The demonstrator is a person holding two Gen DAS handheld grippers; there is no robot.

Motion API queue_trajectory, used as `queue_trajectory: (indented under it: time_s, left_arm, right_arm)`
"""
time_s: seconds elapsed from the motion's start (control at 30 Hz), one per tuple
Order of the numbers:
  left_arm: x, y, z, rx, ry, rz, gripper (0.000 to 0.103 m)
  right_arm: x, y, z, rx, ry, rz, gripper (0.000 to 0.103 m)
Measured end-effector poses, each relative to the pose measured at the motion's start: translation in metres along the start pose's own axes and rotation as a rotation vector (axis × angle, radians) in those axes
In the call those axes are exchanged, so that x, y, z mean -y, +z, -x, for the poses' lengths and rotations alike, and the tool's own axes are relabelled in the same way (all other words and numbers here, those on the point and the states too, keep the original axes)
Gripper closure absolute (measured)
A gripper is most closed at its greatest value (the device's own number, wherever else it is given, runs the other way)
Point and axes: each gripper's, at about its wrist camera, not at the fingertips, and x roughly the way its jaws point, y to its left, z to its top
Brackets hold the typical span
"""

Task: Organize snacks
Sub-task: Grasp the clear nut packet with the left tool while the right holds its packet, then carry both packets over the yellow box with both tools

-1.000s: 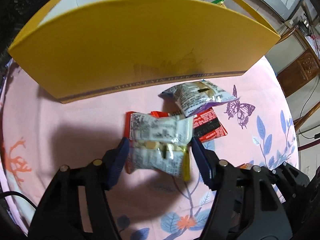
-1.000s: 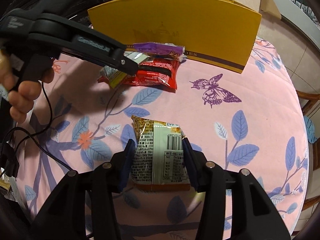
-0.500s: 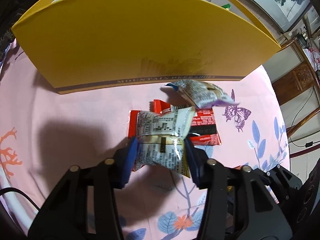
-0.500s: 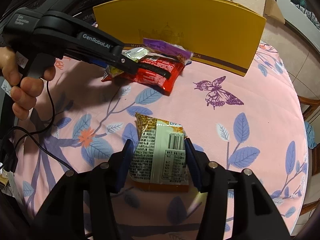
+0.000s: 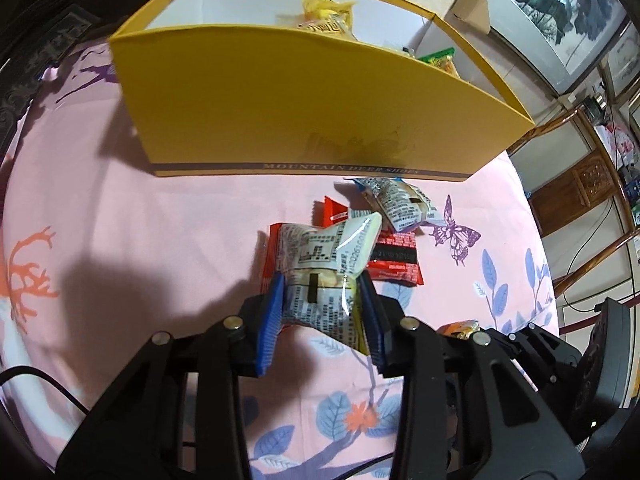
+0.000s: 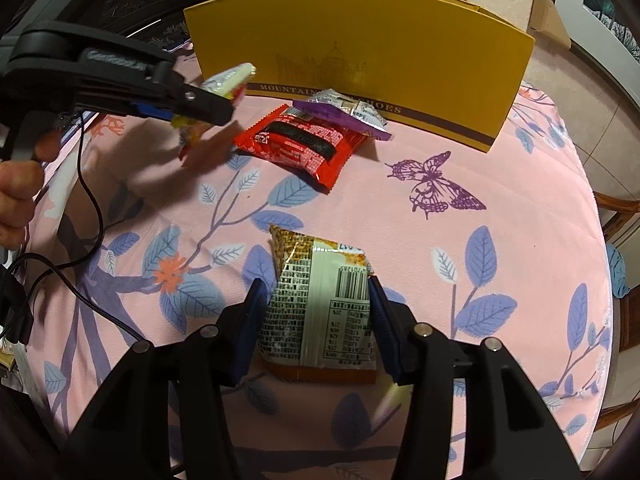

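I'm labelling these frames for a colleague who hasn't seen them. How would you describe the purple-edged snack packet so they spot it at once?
Find the big yellow box standing on the pink floral tablecloth. Right at the foot of its front wall lies the purple-edged packet, overlapping the far end of the red packet. It is the only silver wrapper with a purple edge.

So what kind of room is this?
Probably a room in someone's home, maybe a dining room. There is a round table with a flowery pink cloth, a framed picture on the wall, and a carved wooden cabinet.
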Motion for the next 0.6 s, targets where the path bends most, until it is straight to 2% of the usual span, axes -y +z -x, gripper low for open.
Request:
queue_trajectory:
  time_s: [0.17, 0.4, 0.6]
  left_arm:
    - [-0.004, -0.003, 0.013, 0.027, -0.027, 0.034, 0.066]
    - [-0.003, -0.001, 0.033, 0.070, -0.036, 0.032, 0.066]
    - [-0.002, 0.006, 0.046, 0.073, 0.018, 0.033, 0.066]
  right_arm:
    - [0.003, 0.003, 0.000, -0.012, 0.008, -0.022, 0.055]
    - [0.006, 0.012, 0.006, -0.004, 0.003, -0.030, 0.057]
    - [0.011, 0.031, 0.025, 0.049, -0.009, -0.056, 0.057]
